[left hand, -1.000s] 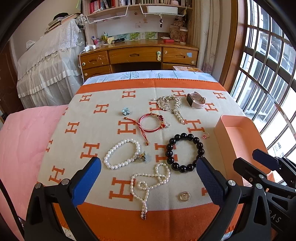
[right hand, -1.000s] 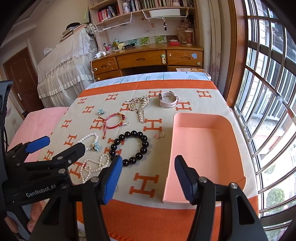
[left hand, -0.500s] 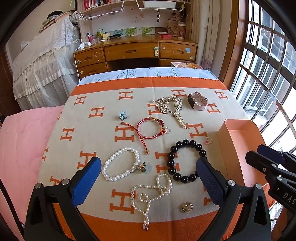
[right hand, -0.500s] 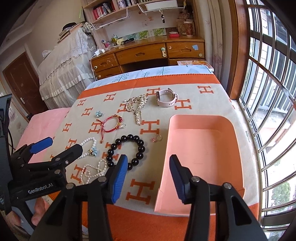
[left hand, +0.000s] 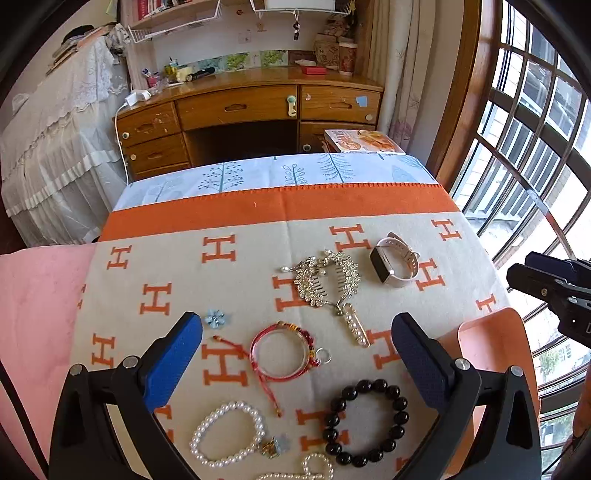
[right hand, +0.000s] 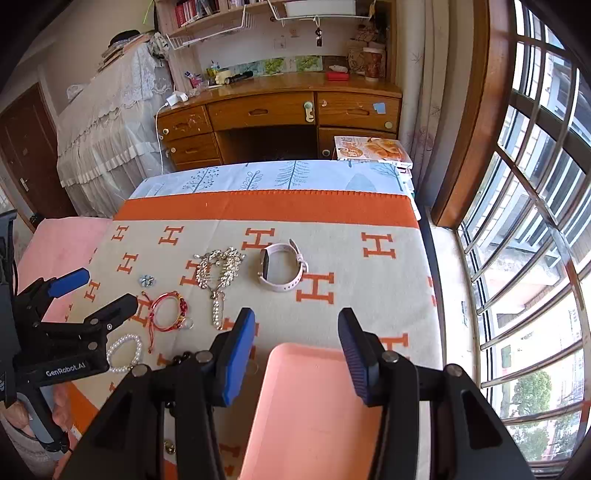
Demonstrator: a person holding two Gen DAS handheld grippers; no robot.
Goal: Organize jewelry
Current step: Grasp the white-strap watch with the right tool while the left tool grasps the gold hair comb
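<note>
"GenRobot.AI" reads in white along the black body of the left gripper [right hand: 94, 291], clear in the right wrist view. Orange capital "H" letters repeat all over the beige blanket [left hand: 236, 295]. The magazine [right hand: 373, 147] on the far corner carries a printed title, too small to read. Book spines up on the shelf [right hand: 192, 11]: illegible.

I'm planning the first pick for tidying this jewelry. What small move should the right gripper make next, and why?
Probably ease the right gripper down toward the pale pink strap watch. Its fingers stand open and empty, pointing that way, and the watch lies apart from the other pieces, close to the empty salmon-pink tray.
</note>
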